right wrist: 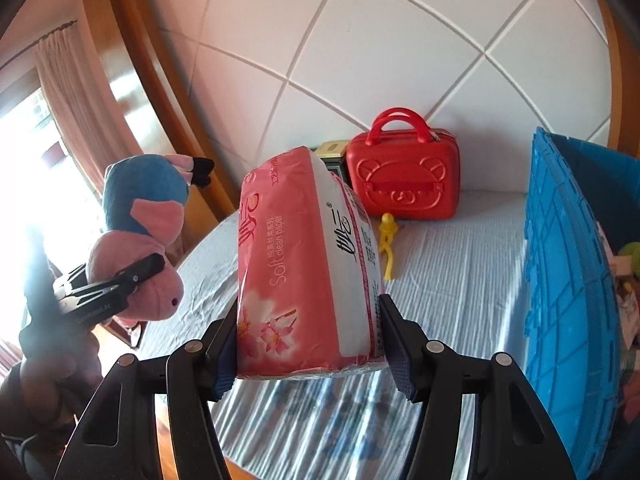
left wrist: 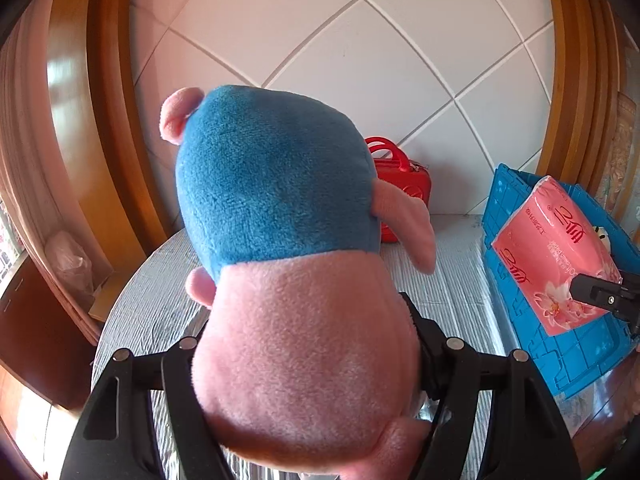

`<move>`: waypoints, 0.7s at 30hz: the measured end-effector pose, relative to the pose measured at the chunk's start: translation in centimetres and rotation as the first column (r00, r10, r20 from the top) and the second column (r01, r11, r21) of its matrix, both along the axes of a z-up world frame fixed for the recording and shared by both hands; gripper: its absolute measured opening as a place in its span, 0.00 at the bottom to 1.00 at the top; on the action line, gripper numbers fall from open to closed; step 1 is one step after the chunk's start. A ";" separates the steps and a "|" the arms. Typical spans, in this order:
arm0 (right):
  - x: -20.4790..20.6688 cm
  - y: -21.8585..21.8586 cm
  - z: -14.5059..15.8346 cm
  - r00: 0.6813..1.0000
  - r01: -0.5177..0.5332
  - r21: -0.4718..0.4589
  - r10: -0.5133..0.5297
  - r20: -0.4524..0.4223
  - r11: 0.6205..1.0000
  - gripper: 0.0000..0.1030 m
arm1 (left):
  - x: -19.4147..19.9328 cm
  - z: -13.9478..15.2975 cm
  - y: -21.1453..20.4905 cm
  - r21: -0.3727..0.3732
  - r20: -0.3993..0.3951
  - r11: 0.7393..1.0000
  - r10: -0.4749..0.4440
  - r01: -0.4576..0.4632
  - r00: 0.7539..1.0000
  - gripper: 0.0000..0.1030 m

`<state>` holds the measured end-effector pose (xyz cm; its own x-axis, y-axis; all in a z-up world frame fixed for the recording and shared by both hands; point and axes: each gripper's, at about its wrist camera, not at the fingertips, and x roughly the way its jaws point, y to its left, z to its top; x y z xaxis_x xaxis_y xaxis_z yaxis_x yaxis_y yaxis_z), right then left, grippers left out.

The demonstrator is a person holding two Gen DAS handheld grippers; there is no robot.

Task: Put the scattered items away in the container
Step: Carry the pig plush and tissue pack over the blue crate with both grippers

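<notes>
A lived-in room of a home: a round table under a ribbed pale cloth stands against a white tiled wall, with varnished wooden door frames at the left and right edges and a pink curtain by the bright upper-left window.

Bright daylight; window glare blows out left; fisheye edges dark, curved.
</notes>
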<state>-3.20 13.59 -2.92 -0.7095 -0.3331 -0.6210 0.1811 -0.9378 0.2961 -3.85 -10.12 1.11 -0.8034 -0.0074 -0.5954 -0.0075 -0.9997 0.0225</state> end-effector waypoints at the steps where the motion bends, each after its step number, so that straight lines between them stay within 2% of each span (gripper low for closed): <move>1: 0.2 0.5 0.3 1.000 0.002 -0.005 -0.002 -0.007 1.000 0.59 | 0.0 0.3 0.7 -0.007 -0.007 1.000 -0.008 0.008 1.000 0.68; 11: 2.0 6.4 3.7 0.996 0.039 -0.018 -0.041 -0.078 0.999 0.59 | -1.2 2.7 8.6 -0.036 -0.045 0.993 -0.113 0.111 0.993 0.68; 16: 2.7 10.6 4.4 0.990 0.092 -0.022 -0.094 -0.101 0.996 0.59 | -2.2 3.6 13.7 -0.050 -0.061 0.981 -0.192 0.190 0.979 0.68; 21: 4.0 15.4 4.6 0.980 0.162 -0.021 -0.163 -0.114 0.987 0.59 | -3.4 3.9 18.6 -0.027 -0.059 0.961 -0.275 0.274 0.960 0.68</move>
<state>0.81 29.00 1.72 -0.8212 -0.2138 -0.5291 0.0599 -0.9543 0.2928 -7.21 8.49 5.04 -0.8113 0.2080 -0.5464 -0.2794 -0.9589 0.0498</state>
